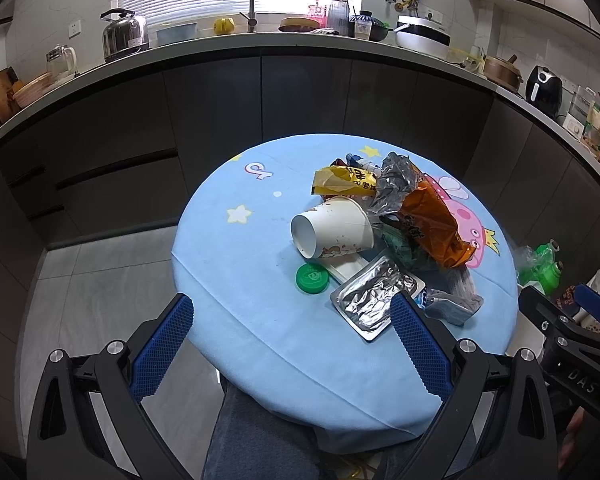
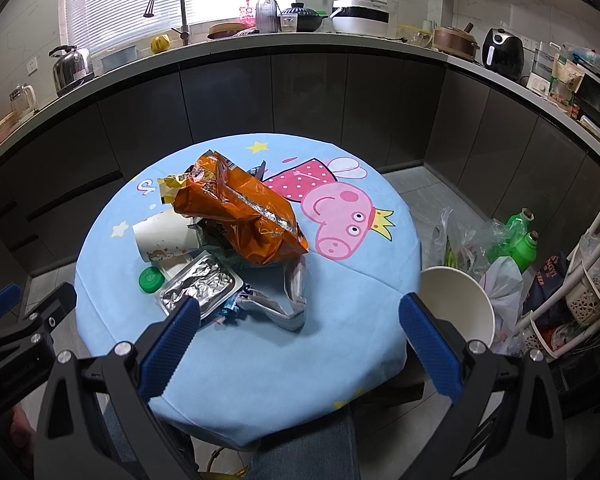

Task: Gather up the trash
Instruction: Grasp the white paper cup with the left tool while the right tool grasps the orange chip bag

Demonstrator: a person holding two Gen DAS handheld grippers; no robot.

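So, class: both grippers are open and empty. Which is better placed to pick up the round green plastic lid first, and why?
Probably the left gripper: the green plastic lid lies just ahead between its fingers. The right gripper sits further from it.

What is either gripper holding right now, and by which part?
Nothing is held. The left gripper and right gripper both stand open and empty, short of the trash pile on the table.
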